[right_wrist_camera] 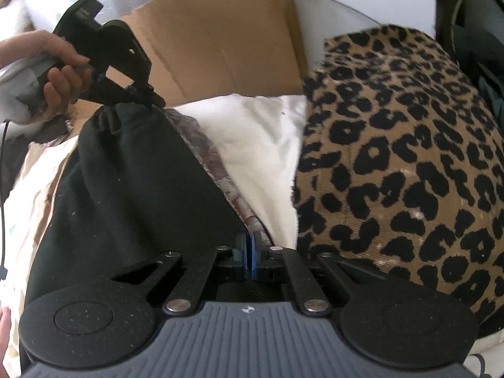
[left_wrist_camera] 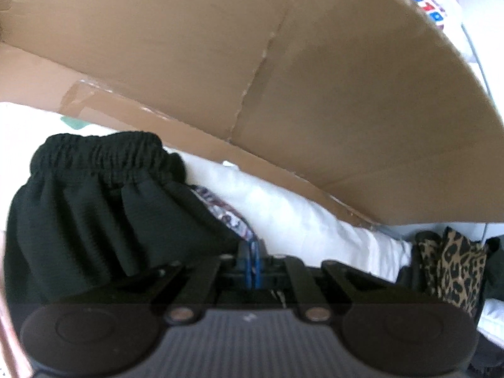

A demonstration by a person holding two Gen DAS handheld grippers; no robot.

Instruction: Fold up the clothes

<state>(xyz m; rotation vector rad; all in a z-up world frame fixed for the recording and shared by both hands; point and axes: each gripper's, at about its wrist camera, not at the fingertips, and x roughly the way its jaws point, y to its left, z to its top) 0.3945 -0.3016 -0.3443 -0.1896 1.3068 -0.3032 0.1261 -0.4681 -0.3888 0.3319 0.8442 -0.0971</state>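
A black garment (left_wrist_camera: 94, 214) with a gathered elastic waistband hangs stretched between my two grippers. A patterned strip (left_wrist_camera: 220, 208) runs along its edge. In the left wrist view my left gripper (left_wrist_camera: 252, 261) is shut, its blue pads pinching that edge. In the right wrist view the black garment (right_wrist_camera: 132, 189) slopes from the left gripper (right_wrist_camera: 151, 99) at upper left, held by a hand (right_wrist_camera: 56, 72), down to my right gripper (right_wrist_camera: 250, 252). The right gripper is shut on the same edge, beside the patterned strip (right_wrist_camera: 217, 163).
An open cardboard box (left_wrist_camera: 283, 78) rises close behind the garment, also the cardboard box (right_wrist_camera: 220, 41) at the top of the right wrist view. White cloth (right_wrist_camera: 258, 145) lies beneath. A leopard-print item (right_wrist_camera: 393, 173) bulks up at the right.
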